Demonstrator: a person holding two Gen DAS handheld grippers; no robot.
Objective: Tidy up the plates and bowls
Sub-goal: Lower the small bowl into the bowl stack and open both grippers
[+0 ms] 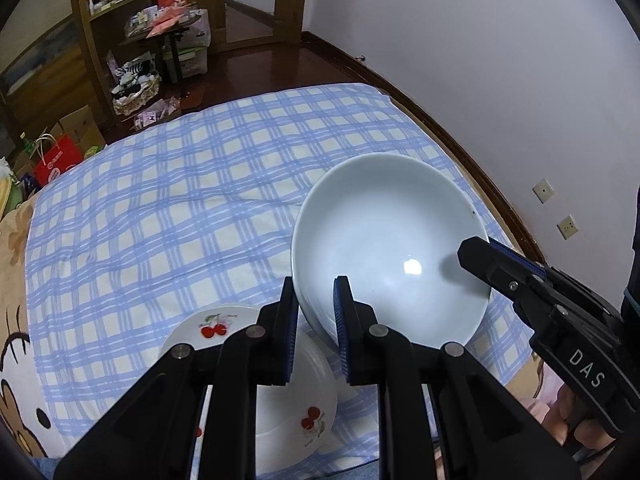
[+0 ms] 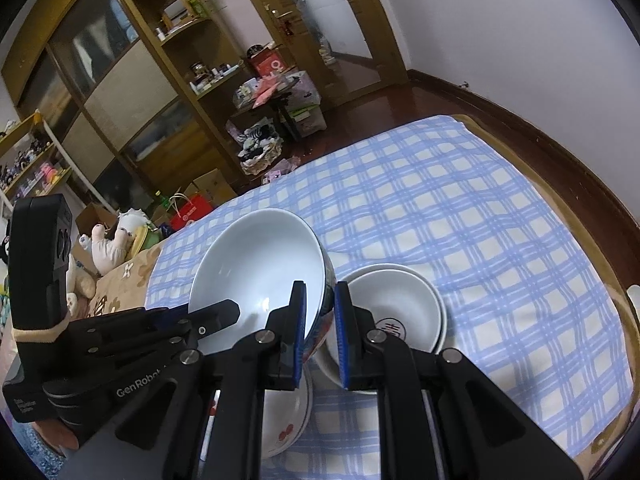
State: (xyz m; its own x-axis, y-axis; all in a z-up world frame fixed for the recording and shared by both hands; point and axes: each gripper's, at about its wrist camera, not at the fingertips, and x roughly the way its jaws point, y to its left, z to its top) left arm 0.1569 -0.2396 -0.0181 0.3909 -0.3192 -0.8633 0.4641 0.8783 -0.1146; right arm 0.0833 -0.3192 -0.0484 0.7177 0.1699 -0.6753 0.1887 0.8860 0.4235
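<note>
A large pale-blue bowl (image 1: 384, 248) is held tilted above the checked bedspread. My left gripper (image 1: 316, 312) is shut on its near rim, one finger inside and one outside. My right gripper (image 2: 320, 320) is shut on the opposite rim of the same bowl (image 2: 256, 264); it shows in the left wrist view (image 1: 496, 264) at the right. Below the bowl lies a white cherry-print plate (image 1: 296, 412), also seen in the right wrist view (image 2: 284, 416). Two stacked white small bowls (image 2: 400, 308) with a red mark inside sit just right of my right gripper.
The blue-and-white checked bedspread (image 1: 180, 208) covers the bed. A cartoon blanket (image 1: 12, 320) lies at the left edge. The wooden bed frame (image 1: 480, 168) and white wall run along the right. Shelves, boxes and a red bag (image 1: 56, 160) stand beyond the bed.
</note>
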